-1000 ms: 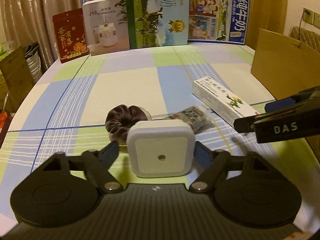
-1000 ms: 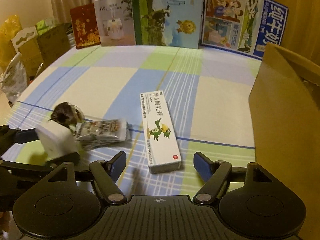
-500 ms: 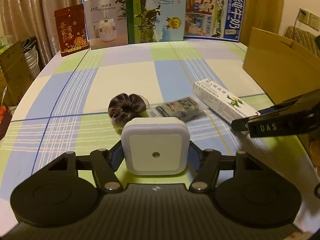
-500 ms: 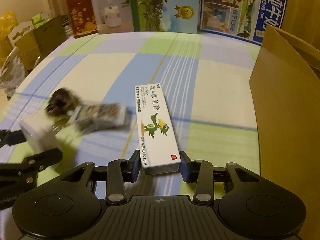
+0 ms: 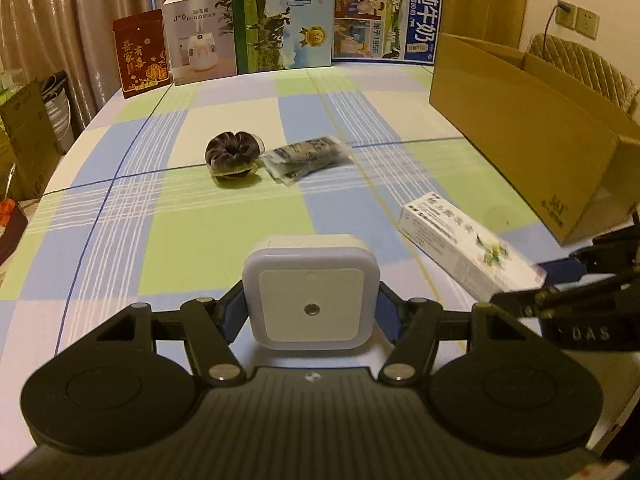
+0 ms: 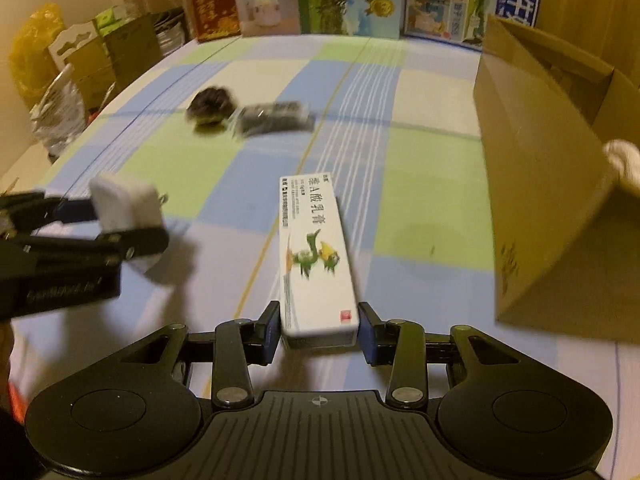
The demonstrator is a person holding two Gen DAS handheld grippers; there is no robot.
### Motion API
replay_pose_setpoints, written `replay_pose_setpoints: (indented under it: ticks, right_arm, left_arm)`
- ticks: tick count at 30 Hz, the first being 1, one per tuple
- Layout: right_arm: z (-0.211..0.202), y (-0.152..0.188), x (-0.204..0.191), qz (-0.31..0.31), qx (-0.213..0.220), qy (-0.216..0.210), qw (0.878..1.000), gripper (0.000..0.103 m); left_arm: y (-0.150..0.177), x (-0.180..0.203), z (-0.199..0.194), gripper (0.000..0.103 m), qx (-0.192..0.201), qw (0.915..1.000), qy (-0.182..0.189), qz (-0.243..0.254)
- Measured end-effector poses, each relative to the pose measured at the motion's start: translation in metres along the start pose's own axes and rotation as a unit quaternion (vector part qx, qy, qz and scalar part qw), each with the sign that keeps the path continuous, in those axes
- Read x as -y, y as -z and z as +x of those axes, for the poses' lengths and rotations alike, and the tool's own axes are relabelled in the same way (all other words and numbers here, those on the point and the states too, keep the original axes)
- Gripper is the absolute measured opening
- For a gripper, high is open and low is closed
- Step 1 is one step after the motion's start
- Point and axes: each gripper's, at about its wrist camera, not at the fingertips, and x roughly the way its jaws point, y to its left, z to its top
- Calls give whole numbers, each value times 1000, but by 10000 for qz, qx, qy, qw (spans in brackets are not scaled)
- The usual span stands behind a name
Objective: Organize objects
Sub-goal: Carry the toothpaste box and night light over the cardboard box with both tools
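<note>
Two grippers loaded: left gripper [image 5: 312, 312] pinches rounded-square white plastic night light [image 5: 311, 292], frame ctr; right gripper [image 6: 319, 330] clamps long glossy ointment carton [image 6: 318, 256]. Fuzzy scrunchie [image 5: 231, 152] upper left.

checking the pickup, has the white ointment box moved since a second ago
Yes. The ointment box is now held in the right gripper, off the table, nearer the cardboard box and farther from the scrunchie.

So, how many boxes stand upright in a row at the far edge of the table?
4: from left to right, a red box, a white humidifier box, a tall green milk box and a blue milk box. Nothing seems hidden behind them.
</note>
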Motion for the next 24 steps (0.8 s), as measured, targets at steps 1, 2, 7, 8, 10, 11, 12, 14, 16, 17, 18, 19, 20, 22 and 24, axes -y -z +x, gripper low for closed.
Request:
replay_pose_setpoints:
  ticks: [1,2,7,8,10,11,12,14,16,17,18,19,20,22,24]
  right_arm:
    - [1,2,0,2,-16,6,10000,40]
    - [1,3,0,-5,5,6,10000,45]
    - [-1,0,-1,-31,235,35,9997,55]
    - [-1,-1,0,-20,251,39,9997,56]
    - [0,0,0,4,284,19,9996,56]
    - [1,-1,0,4,305,4,9995,56]
    - [2,-1,0,-17,322,9,9995,56]
    - [3,-2,-1,-67,345,54,9994,56]
    - [5,-2,1,-38,356,56,9993,56]
    - [6,-3,1,-20,364,54,9993,56]
    - [6,-4,2,-13,373,55,9993,56]
    - [6,-4,2,-14,393,52,9992,56]
    - [6,-6,2,-21,413,44,9991,56]
    - [8,-7,2,-38,431,19,9991,56]
    - [10,-9,2,-67,449,-8,9990,56]
  left_arm:
    - [2,0,0,61,-27,10000,7,-43]
    - [4,-1,0,61,-54,9999,30,-90]
    - [10,3,-2,61,33,10000,-62,-69]
    - [11,3,-2,61,53,9999,-74,-85]
    - [13,4,-3,61,63,9998,-128,-113]
    - [14,5,-4,61,70,9998,-154,-130]
    - [14,6,-4,61,75,9997,-174,-140]
    - [16,6,-3,61,83,9997,-193,-142]
    - [15,6,-2,61,97,9996,-198,-146]
    - [15,7,-3,61,116,9996,-222,-136]
    - [15,7,-2,61,138,9996,-239,-113]
    - [15,8,-2,61,159,9995,-257,-97]
    - [14,8,-2,61,171,9995,-264,-82]
    - [13,8,-1,61,170,9995,-253,-87]
    - [12,7,0,61,166,9995,-241,-105]
